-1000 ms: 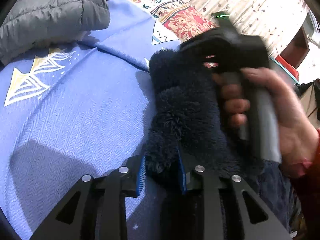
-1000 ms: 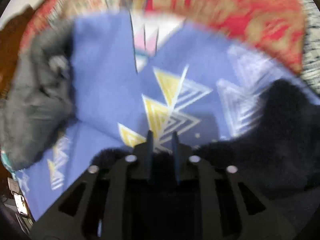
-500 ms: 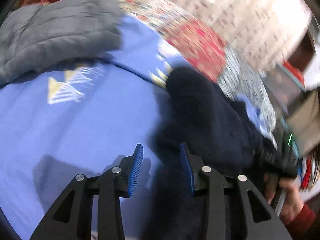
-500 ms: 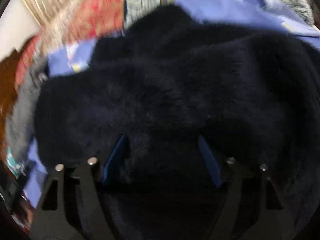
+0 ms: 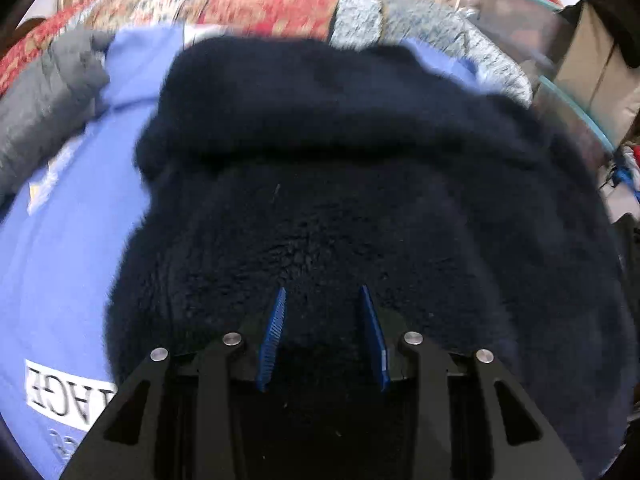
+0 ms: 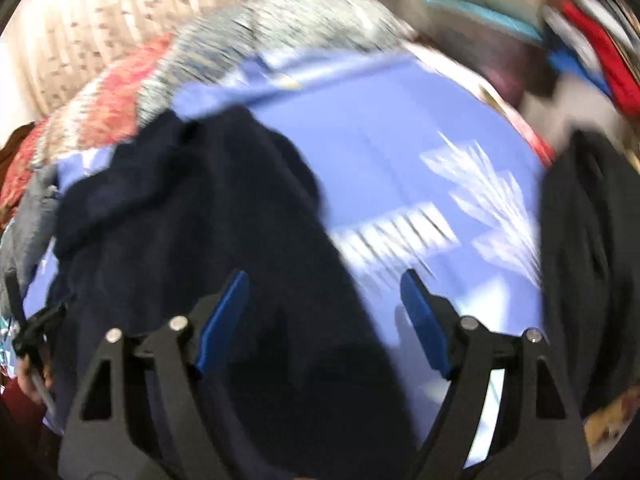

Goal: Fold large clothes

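Note:
A dark navy fleece garment (image 5: 340, 184) lies bunched on a blue patterned bedspread (image 5: 68, 240). It fills most of the left wrist view, with a fold rolled over at its far side. My left gripper (image 5: 323, 300) is open, its blue pads just above the fleece and holding nothing. In the right wrist view the same garment (image 6: 192, 216) lies to the left on the bedspread (image 6: 400, 152). My right gripper (image 6: 326, 280) is wide open and empty, over the garment's right edge. This view is blurred.
A grey quilted jacket (image 5: 40, 104) lies at the left of the bed. A red floral quilt (image 5: 272, 0) and a speckled grey blanket (image 5: 432, 36) lie behind. A black garment (image 6: 584, 248) hangs at the right. Boxes and clutter (image 5: 576, 48) stand beside the bed.
Both grippers let go of the fleece and opened. The left one swung right over the garment. The right one pulled back and swung right, so the bedspread shows.

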Available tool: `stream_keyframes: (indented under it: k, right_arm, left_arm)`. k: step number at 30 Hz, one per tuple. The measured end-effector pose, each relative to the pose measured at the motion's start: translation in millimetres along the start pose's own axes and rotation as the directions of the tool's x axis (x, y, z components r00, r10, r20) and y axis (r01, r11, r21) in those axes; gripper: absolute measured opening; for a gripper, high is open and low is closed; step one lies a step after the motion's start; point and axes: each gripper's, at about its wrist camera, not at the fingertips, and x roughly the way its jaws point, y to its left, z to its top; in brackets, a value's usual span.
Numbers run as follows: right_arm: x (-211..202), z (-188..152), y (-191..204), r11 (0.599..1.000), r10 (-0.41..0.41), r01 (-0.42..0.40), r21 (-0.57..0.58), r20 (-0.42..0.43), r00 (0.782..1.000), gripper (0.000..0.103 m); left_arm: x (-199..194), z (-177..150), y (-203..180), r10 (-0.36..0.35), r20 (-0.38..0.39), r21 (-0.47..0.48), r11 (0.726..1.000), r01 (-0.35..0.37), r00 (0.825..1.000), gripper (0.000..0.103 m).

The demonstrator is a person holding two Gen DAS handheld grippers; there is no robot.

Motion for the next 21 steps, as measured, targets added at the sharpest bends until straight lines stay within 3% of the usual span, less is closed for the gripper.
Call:
stream_keyframes:
  k: [4,5,6,7,9,13,16,19,20,21]
  right_arm:
    - [13,-48,6,1.000,-0.001,0.001,-0.008,-0.097,0.995,0.075]
    - [20,-58,14,1.000,0.018,-0.019,-0.011,-0.129,0.992,0.069]
    - [24,-70,14,0.998,0.055,-0.059,-0.013,-0.180,0.982,0.034]
    - [17,-82,14,0.997,0.073,-0.075,-0.002,-0.195,0.978,0.020]
    - [5,-77,1,0.991,0.126,-0.117,0.071,-0.158,0.979,0.011]
    - [-59,-17,-28,0.985,0.063,-0.071,0.156,0.059,0.996,0.010]
    - [-113,47,-41,0.963,0.059,-0.113,0.244,0.218,0.974,0.010]
    - [-143,102,-38,0.888,0.223,-0.323,0.329,0.307,0.925,0.010]
    - [-143,120,-22,0.851,0.300,-0.399,0.341,0.307,0.903,0.010]
    - [-141,129,-4,0.841,0.336,-0.426,0.335,0.293,0.895,0.010]
  left_arm:
    - [-1,-1,-3,0.018,0.005,0.026,0.999,-0.018,1.000,0.060]
    - [-1,-3,-5,0.031,0.009,0.042,0.999,-0.032,0.999,0.061]
    - [-2,-4,-6,0.038,0.011,0.049,0.998,-0.038,0.999,0.061]
    - [-2,-5,-6,0.040,0.010,0.051,0.998,-0.040,0.999,0.061]
    - [-3,-5,-5,0.037,0.012,0.048,0.998,-0.038,0.999,0.061]
    - [-1,-5,-7,0.040,0.013,0.051,0.998,-0.041,0.999,0.062]
    - [-2,-5,-6,0.034,0.018,0.046,0.998,-0.034,0.999,0.062]
    - [-1,-5,-4,0.019,0.024,0.037,0.999,-0.020,1.000,0.062]
    - [-1,-5,-3,0.014,0.026,0.034,0.999,-0.015,1.000,0.062]
    - [-1,-5,-3,0.010,0.026,0.032,0.999,-0.011,1.000,0.062]
